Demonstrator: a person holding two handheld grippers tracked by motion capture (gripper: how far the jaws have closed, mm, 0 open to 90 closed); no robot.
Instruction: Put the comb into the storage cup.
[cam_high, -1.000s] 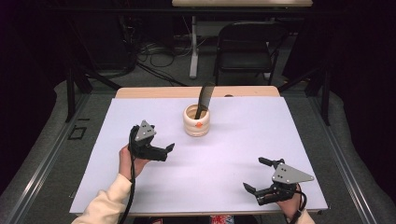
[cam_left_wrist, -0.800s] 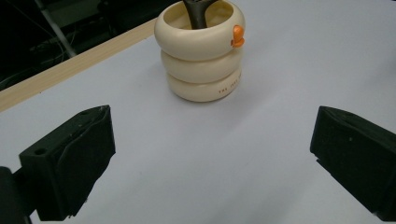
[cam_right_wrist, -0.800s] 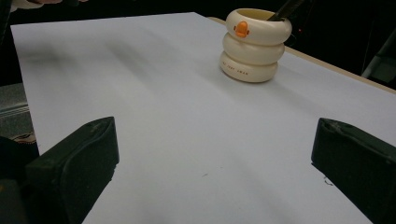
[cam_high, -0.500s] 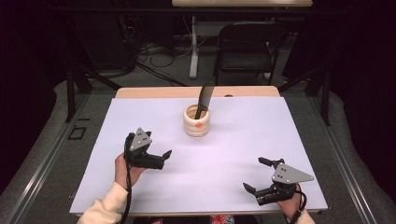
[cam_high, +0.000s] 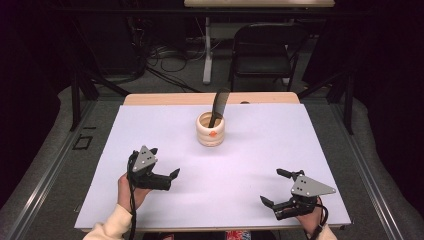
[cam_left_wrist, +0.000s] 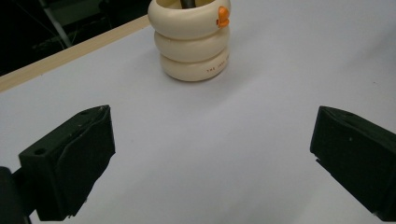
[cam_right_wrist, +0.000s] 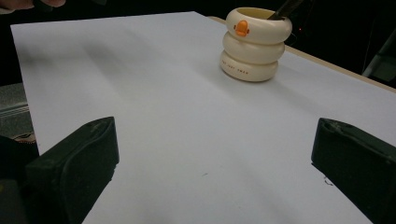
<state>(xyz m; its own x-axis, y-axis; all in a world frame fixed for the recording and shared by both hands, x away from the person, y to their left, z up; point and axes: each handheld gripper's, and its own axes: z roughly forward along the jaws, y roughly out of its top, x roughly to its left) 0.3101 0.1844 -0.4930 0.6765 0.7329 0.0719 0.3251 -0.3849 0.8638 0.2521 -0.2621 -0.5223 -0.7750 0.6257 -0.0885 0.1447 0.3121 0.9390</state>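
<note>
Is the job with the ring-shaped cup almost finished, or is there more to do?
It is hard to say more than this. The cream cup made of stacked rings stands upright on the white table sheet with a black flat tool standing in it, so that part looks settled. Nothing is in hand: the left gripper and right gripper are both open, apart from the cup. Any grasp is not yet begun.

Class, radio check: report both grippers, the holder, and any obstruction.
Left gripper open, empty. Right gripper open, empty. Cream ringed holder upright mid-table, dark tool standing in it. White sheet between bare, nothing in the way.
</note>
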